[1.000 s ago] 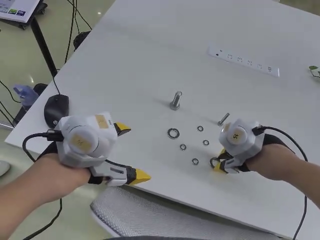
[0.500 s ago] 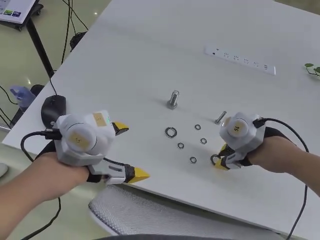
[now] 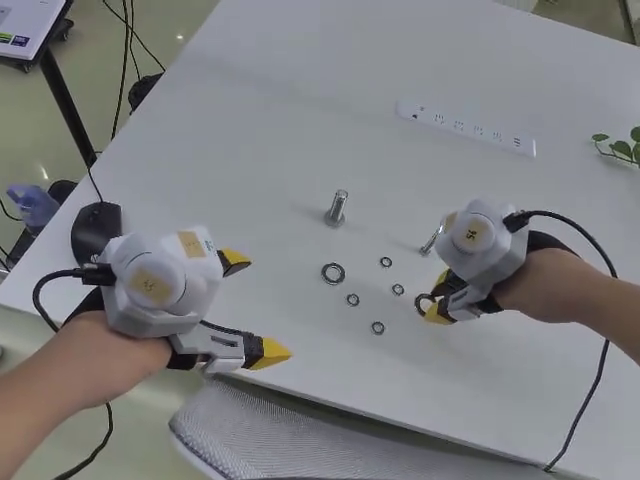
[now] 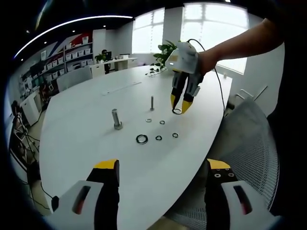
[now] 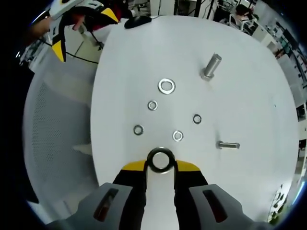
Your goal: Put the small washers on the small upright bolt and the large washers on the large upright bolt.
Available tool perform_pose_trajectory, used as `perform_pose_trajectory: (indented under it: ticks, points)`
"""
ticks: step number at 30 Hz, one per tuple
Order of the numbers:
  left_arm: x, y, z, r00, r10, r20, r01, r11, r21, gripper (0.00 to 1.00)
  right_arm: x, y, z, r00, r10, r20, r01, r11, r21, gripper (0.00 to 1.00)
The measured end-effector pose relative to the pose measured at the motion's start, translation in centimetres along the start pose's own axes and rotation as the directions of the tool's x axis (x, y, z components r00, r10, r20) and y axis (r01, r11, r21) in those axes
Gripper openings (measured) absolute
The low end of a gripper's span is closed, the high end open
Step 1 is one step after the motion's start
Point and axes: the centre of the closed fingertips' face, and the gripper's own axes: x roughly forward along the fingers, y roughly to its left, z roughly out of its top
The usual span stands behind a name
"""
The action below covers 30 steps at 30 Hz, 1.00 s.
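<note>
Right tongs [image 5: 160,166] clamp large washer [image 5: 160,151]; left tongs [image 4: 161,166] spread wide, holding nothing.

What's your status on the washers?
Left gripper open, holding nothing. Right gripper shut on a large washer. Large bolt looks bare; loose washers lie flat between, nothing standing in the way.

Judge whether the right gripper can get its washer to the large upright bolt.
Probably yes: right gripper grips a large washer, and just flat loose washers lie between it and the large bolt; the left gripper is well aside.
</note>
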Motion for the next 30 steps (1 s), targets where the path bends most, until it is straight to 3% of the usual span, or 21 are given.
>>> perform_pose_trajectory:
  ticks: [11, 16, 26, 30]
  points:
    - [-0.1, 0.6, -0.2, 1.0000, 0.005, -0.003, -0.005, 1.000, 0.001, 0.74, -2.9, -3.0, 2.9, 0.9984, -0.023, 0.051, 0.024, 1.000, -0.013, 0.20]
    - [0.0, 0.8, -0.3, 0.9999, 0.010, -0.005, -0.010, 1.000, 0.006, 0.76, -4.1, -3.4, 4.4, 0.9974, -0.024, 0.068, 0.025, 1.000, -0.013, 0.20]
    - [0.3, 0.6, -0.5, 0.9999, 0.012, -0.006, -0.012, 1.000, -0.008, 0.80, -5.0, -4.5, 7.1, 0.9968, -0.016, 0.079, 0.019, 0.999, -0.036, 0.20]
    - [0.5, 0.7, -0.6, 0.9999, 0.014, -0.006, -0.014, 1.000, -0.017, 0.83, -4.7, -5.8, 7.9, 0.9963, -0.014, 0.085, 0.018, 0.999, -0.040, 0.20]
